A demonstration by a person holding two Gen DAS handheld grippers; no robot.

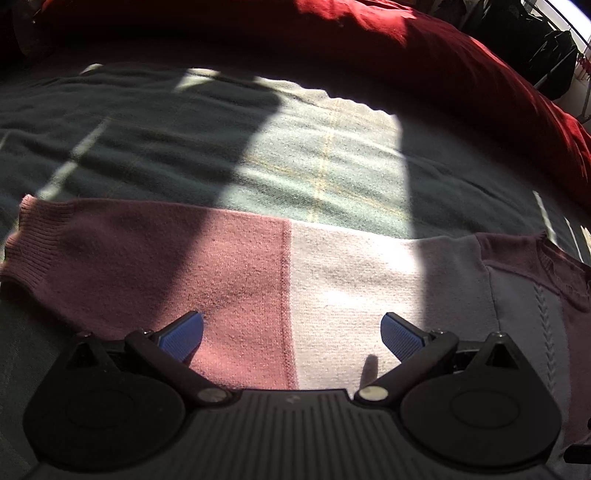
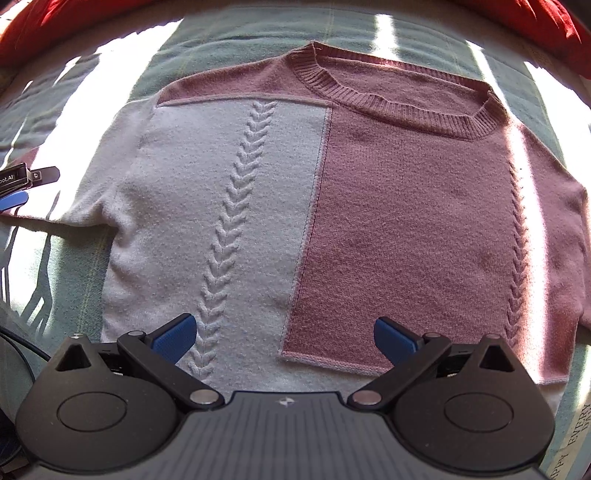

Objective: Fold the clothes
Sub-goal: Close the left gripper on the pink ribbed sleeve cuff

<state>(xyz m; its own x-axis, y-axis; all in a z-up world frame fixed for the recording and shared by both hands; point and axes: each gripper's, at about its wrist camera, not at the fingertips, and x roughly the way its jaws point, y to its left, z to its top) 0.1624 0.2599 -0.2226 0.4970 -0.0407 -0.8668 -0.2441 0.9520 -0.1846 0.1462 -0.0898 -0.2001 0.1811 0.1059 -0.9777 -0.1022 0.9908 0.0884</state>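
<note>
Sweater (image 2: 314,206): lying flat, face up, on the green blanket (image 2: 229,33), collar toward the far edge, one sleeve (image 1: 147,266) stretching straight out sideways; no fold showing, so folding is all remaining.

Left gripper (image 1: 291,332): hovering over that sleeve, fingers spread, holding nothing.

Right gripper (image 2: 284,338): hovering over the hem, fingers spread, holding nothing.

your sweater (image 2: 317,206) lies flat and face up on the bed, neckline at 12 o'clock, hem at 6. it's a knit in dusty pink and pale white blocks: white panel on the 9 o'clock side with a raised braid running down it, pink on the 3 o'clock side. one sleeve (image 1: 147,266) stretches straight out, ribbed pink cuff toward 9 o'clock.
</note>
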